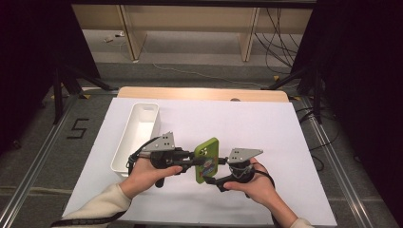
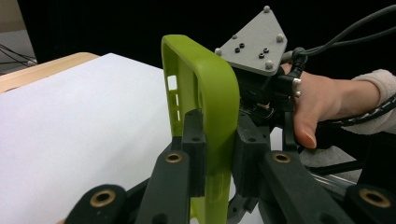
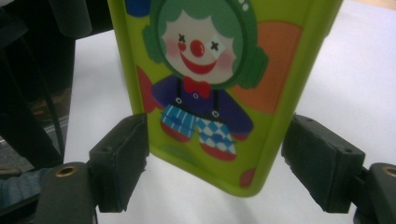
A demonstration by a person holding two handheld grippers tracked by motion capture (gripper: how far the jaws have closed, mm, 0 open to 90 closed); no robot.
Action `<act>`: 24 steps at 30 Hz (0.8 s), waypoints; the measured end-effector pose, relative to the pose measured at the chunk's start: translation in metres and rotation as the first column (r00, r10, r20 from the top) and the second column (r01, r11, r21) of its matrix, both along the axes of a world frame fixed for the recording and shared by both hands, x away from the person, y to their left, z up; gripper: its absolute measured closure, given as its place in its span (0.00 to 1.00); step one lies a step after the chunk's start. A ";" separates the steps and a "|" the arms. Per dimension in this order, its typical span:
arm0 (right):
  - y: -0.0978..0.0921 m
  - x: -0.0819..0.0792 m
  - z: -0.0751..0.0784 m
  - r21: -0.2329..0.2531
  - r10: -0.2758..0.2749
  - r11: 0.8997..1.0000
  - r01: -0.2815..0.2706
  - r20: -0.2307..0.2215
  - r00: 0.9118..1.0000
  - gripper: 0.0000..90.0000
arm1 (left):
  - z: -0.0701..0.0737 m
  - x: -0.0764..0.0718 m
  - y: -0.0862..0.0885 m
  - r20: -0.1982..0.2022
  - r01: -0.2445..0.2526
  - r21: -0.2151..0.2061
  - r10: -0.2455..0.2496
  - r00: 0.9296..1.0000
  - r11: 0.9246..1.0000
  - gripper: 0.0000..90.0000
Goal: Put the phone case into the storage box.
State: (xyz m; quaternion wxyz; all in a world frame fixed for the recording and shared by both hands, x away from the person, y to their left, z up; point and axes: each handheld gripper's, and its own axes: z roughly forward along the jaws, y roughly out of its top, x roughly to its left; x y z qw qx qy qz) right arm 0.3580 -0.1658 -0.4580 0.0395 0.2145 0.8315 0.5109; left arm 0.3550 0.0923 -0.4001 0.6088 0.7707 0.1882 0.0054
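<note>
Left tongs (image 2: pixel 212 154) clamping the edge of the green phone case (image 2: pixel 205 93), holding it upright above the desk (image 1: pixel 266 128), near 6 o'clock of the white sheet. Right tongs (image 3: pixel 217 163) standing spread, jaws flanking the case's lower end without touching, clown print facing them. White tray (image 1: pixel 138 130) lying toward 9 o'clock, just beside the left hand (image 1: pixel 147 173).
</note>
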 end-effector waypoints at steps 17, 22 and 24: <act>-0.001 0.002 -0.001 0.029 0.028 0.999 -0.028 -0.022 0.999 0.43 | -0.001 0.002 -0.002 0.017 0.012 -0.009 -0.011 1.000 1.000 0.86; -0.003 0.002 -0.001 0.031 0.016 0.999 -0.015 -0.029 0.999 0.49 | -0.002 0.003 -0.002 0.027 0.002 -0.010 -0.002 1.000 1.000 0.86; -0.004 0.003 -0.001 0.029 0.014 0.999 -0.013 -0.035 0.999 0.53 | -0.002 0.004 -0.001 0.035 -0.002 -0.008 0.002 0.999 1.000 0.86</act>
